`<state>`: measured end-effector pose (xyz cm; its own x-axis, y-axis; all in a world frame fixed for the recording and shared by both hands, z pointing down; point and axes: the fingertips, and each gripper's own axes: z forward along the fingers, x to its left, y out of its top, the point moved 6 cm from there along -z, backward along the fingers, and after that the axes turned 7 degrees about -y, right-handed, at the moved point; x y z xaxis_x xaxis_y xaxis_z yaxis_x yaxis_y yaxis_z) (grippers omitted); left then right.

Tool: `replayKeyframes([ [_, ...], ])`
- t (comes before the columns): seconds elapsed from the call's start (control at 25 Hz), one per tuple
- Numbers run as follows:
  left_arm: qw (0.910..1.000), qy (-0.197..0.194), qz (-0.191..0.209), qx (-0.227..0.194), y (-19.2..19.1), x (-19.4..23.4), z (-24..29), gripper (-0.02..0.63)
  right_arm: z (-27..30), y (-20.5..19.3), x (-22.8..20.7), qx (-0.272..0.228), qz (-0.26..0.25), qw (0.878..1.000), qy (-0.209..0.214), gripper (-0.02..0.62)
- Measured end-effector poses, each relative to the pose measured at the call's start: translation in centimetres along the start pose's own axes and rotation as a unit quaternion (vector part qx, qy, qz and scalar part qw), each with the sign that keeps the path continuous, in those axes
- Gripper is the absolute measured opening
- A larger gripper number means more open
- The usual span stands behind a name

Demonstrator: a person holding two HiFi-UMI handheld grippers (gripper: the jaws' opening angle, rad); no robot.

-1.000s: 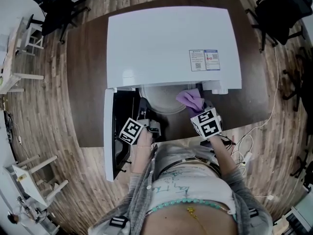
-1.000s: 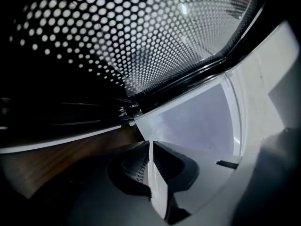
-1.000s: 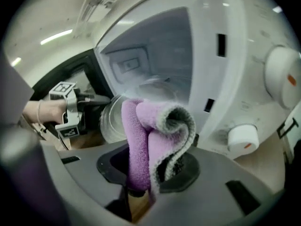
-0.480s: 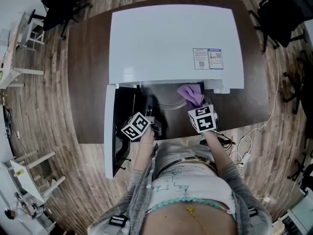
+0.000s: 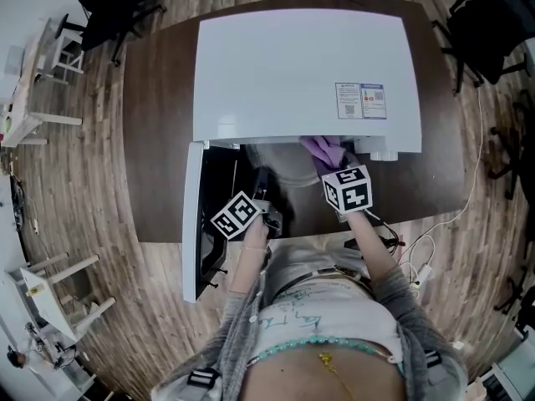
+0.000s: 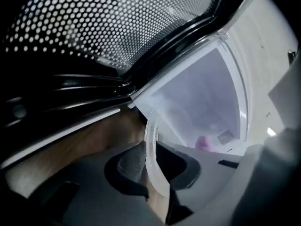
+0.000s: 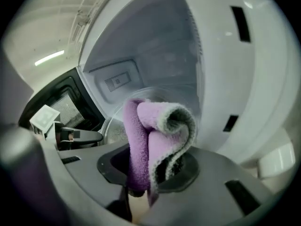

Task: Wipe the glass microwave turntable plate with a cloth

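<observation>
Left gripper [image 6: 150,166] jaws just closed onto the plate [image 6: 149,145] rim at the microwave [image 5: 305,73] mouth, right gripper [image 7: 155,173] clamps the bunched cloth [image 7: 157,140] (contact unclear), so wiping looks about to start: press down, sweep.

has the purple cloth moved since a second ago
Yes: the purple cloth has gone further in under the front edge of the white microwave.

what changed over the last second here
The right gripper carried the folded purple cloth deeper into the white microwave, over the round glass turntable plate. The left gripper has just been closing its jaws, the plate's rim between them. The microwave door stays open and the cloth stays clamped.
</observation>
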<state>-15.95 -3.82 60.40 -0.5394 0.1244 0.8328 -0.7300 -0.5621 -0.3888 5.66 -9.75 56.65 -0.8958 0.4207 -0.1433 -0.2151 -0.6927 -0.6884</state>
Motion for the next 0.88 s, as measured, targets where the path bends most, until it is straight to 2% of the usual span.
replayKeyframes([
  [0.08, 0.9991, -0.011, -0.037, -0.016, 0.0, 0.0, 0.1, 0.069, 0.5, 0.9, 0.3, -0.01, -0.029, 1.0, -0.008, 0.124],
  [0.16, 0.9974, -0.027, -0.06, -0.031, 0.3, -0.1, 0.1, 0.059, 0.5, 1.4, 0.0, -0.016, -0.023, 1.0, -0.005, 0.124],
  [0.36, 0.9945, -0.052, -0.072, -0.055, 1.9, -1.4, 0.9, 0.044, -1.5, 2.7, -0.8, -0.034, 0.008, 0.999, 0.002, 0.124],
  [0.64, 0.992, -0.063, -0.088, -0.064, 2.0, -1.8, 2.0, 0.043, -3.5, 0.6, -1.3, -0.006, -0.008, 1.0, -0.01, 0.124],
  [0.88, 0.9908, -0.066, -0.092, -0.074, 2.9, -1.8, 2.7, 0.041, -4.1, 0.6, -1.3, -0.01, -0.015, 1.0, -0.01, 0.124],
])
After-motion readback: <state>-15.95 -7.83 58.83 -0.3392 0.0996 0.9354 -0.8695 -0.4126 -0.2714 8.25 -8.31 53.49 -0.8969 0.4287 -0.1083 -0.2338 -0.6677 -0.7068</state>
